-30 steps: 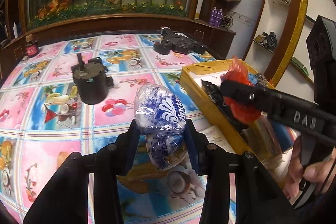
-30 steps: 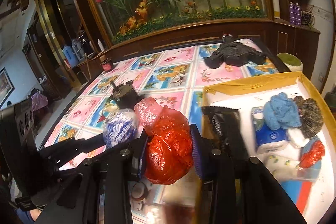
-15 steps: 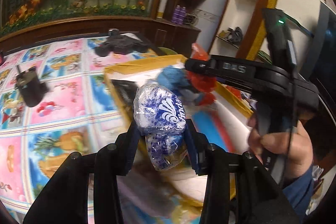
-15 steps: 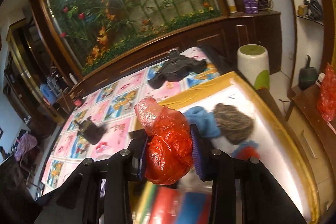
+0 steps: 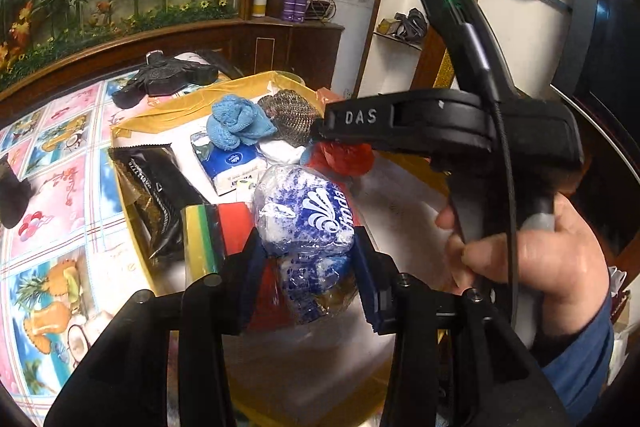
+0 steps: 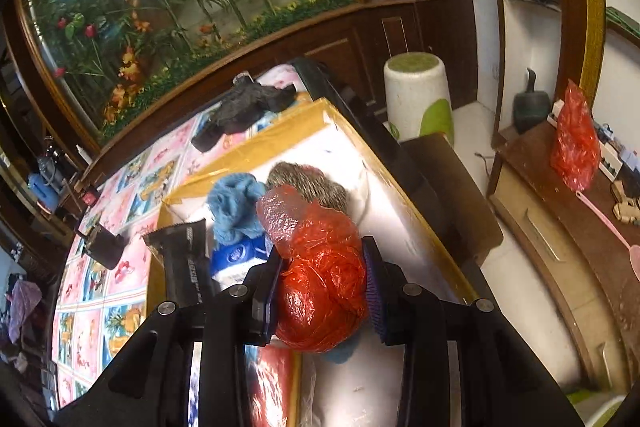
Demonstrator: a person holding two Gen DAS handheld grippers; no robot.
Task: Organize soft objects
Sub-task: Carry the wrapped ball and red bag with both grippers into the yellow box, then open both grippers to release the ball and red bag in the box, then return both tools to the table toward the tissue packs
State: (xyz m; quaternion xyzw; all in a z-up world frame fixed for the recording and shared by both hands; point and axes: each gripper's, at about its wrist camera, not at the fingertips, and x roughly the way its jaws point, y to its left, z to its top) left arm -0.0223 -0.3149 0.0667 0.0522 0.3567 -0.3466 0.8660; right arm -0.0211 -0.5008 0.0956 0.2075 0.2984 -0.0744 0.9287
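- Left wrist view: left gripper [image 5: 308, 259] clamps a blue-and-white plastic bundle [image 5: 306, 227], low centre of frame, held above the yellow-rimmed box [image 5: 176, 105].
- Right wrist view: right gripper [image 6: 322, 291] is closed on a red plastic bundle [image 6: 320, 279], centre frame, also over the box.
- Already inside, mid-frame: blue cloth [image 5: 240, 123], brown scrubber [image 5: 290, 113], blue-white packet [image 5: 230, 165], black pouch [image 5: 156, 195].
- Judged progress: well along; both held bundles not yet released into the box.
- Upper left, black items [image 5: 164, 77] sit on the patterned tablecloth [image 5: 60, 187]; probably not part of the sorting.
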